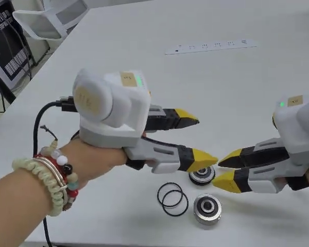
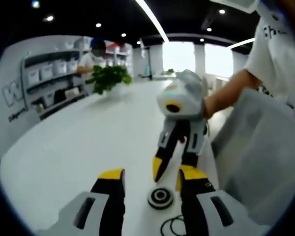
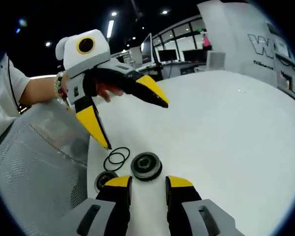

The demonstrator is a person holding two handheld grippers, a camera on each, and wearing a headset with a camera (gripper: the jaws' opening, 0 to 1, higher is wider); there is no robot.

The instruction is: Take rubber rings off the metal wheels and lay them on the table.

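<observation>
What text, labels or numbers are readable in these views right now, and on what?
"W": large letter on the wall sign; the rest is blurred.
Barcode label on the dark box: too small to read.
Marks on the power strip: too small to read.

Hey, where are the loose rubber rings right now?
In the head view the two rubber rings lie overlapping on the table, toward its near edge, just left of the nearer metal wheel.
</observation>
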